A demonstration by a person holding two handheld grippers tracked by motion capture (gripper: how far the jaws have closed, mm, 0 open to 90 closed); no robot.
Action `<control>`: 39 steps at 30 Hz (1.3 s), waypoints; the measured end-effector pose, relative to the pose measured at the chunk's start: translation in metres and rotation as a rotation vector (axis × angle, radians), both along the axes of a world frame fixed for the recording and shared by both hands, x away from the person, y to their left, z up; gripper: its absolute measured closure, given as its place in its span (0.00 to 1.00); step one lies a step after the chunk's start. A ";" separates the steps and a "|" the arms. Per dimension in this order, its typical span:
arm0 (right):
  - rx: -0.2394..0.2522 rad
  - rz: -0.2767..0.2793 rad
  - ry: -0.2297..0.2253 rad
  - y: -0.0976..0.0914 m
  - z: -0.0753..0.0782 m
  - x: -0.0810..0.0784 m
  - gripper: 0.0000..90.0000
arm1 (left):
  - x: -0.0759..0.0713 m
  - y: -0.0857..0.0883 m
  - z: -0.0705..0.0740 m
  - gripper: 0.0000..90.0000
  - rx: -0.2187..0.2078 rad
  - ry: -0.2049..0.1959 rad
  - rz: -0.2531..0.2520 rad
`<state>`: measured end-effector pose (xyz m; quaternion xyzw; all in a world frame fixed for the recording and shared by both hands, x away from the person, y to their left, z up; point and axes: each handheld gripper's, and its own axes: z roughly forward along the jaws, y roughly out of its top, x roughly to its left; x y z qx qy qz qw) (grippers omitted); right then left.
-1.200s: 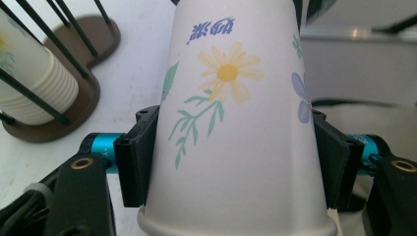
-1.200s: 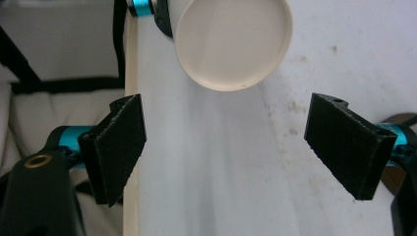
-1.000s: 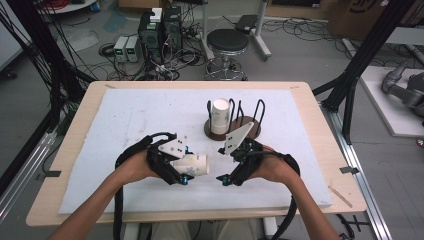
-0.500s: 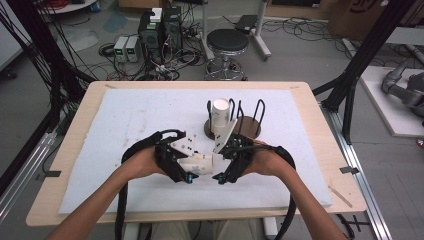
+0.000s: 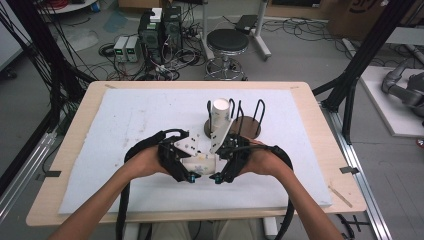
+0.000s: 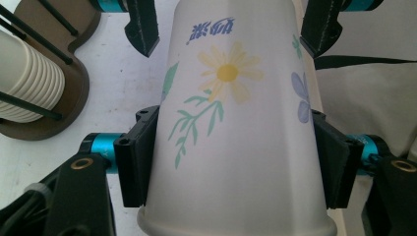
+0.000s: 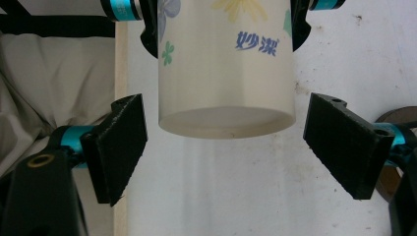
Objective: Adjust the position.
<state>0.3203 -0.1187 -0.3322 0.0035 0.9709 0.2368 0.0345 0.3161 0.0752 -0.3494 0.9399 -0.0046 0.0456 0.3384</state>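
White table pad point(image 5: 125, 125); left claw point(image 6: 231, 162) clamped around flowered cup point(image 6: 231, 128), right claw point(image 7: 226, 152) spread beside its base.

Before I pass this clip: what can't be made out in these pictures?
- Paper cup, left gripper view: rim cut off by the bottom edge.
- Same cup, high view: mostly hidden between both grippers.
- Stack of cups, left gripper view: cut off by the left edge.
- Wooden cup rack, high view: base partly hidden behind the stack.

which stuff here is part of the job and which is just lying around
In the job:
- paper cup, clamped in left tool
- right tool, open at the cup's base
- cup stack on rack

Lying about:
- stool
- floor electronics
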 end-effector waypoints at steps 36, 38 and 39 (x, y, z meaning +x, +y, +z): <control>0.129 -0.021 0.017 -0.023 -0.003 0.003 0.41 | 0.001 0.044 -0.010 0.15 -0.300 -0.013 0.087; 0.158 -0.035 0.011 -0.029 -0.003 0.003 0.41 | 0.001 0.047 -0.010 0.15 -0.312 -0.013 0.095; 0.158 -0.035 0.011 -0.029 -0.003 0.003 0.41 | 0.000 0.050 -0.011 0.15 -0.326 -0.019 0.106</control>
